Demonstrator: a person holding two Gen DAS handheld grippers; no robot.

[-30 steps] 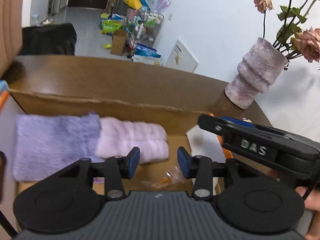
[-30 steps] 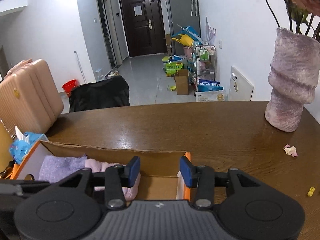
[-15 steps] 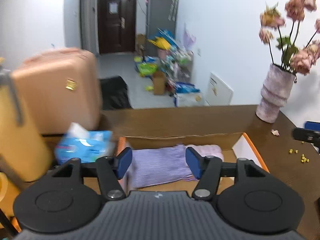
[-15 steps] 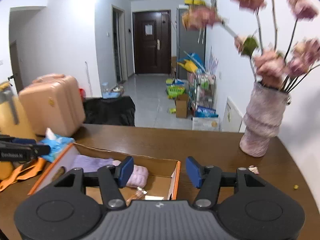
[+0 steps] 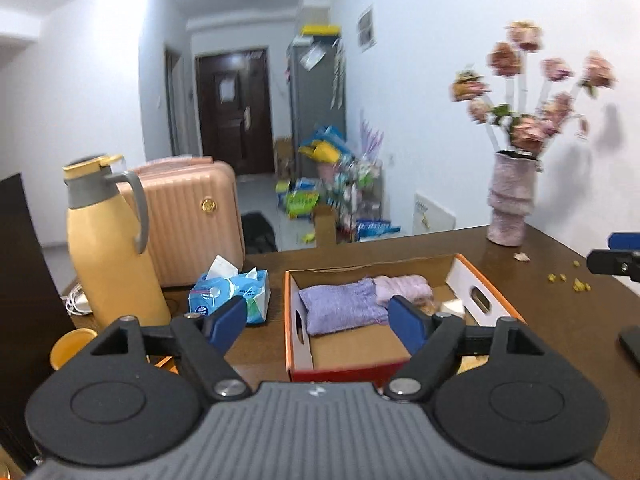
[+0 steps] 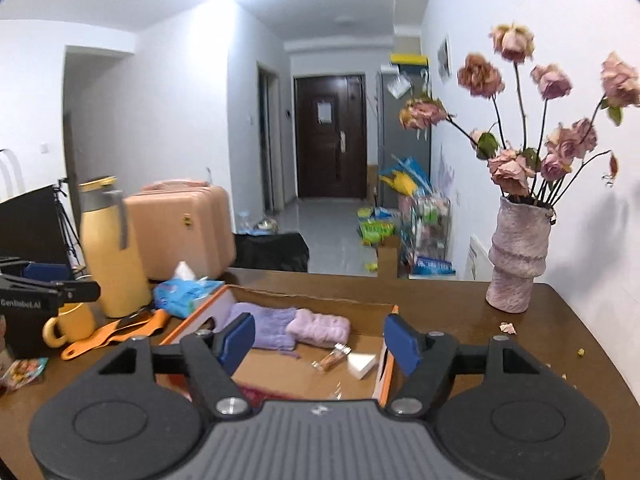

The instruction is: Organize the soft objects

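An open cardboard box [image 5: 298, 340] with orange edges sits on the brown table [image 5: 560, 320]. Inside it, at the far end, lie a purple knitted cloth [image 5: 340, 306] and a pink fluffy cloth [image 5: 404, 286] side by side. Both also show in the right wrist view: the purple cloth [image 6: 264, 326] and the pink cloth [image 6: 320, 328]. My left gripper [image 5: 318, 322] is open and empty, held above the box's near end. My right gripper [image 6: 318, 338] is open and empty, above the box's near right corner [image 6: 386, 364].
A snack packet [image 6: 332, 360] and a white wedge [image 6: 362, 362] lie in the box. A blue tissue pack [image 5: 230, 292], a yellow thermos [image 5: 108, 248], a yellow mug [image 6: 68, 326] and orange straps [image 6: 116, 330] stand left. A pink vase of flowers [image 6: 516, 260] stands back right. Yellow crumbs [image 5: 568, 280] dot the table.
Both grippers have pulled back and up from the box, so the whole box and table now show. Both stay open and empty. The two cloths lie unmoved.
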